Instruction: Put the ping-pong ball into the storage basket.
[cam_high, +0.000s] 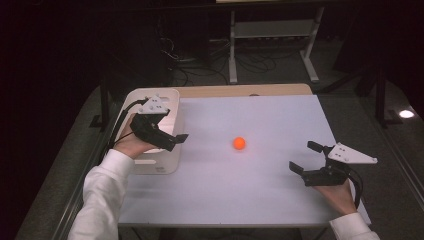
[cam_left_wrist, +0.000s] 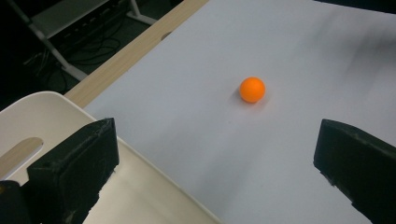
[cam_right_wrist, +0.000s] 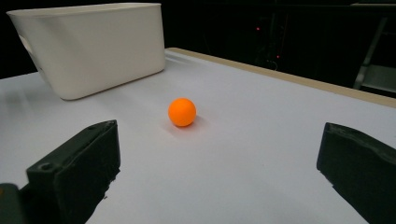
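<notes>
- high view: orange ball (cam_high: 239, 143) lies mid-table (cam_high: 270, 200), apart from both grippers.
- left gripper (cam_high: 176, 140) hangs over the white bin (cam_high: 165, 167) at far left, jaws apart.
- right gripper (cam_high: 306, 158) sits near right, jaws apart.

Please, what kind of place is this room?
Probably a lab or test workshop: a white-topped table in a dark room, loose cables on the floor behind it, and a metal rack.
</notes>
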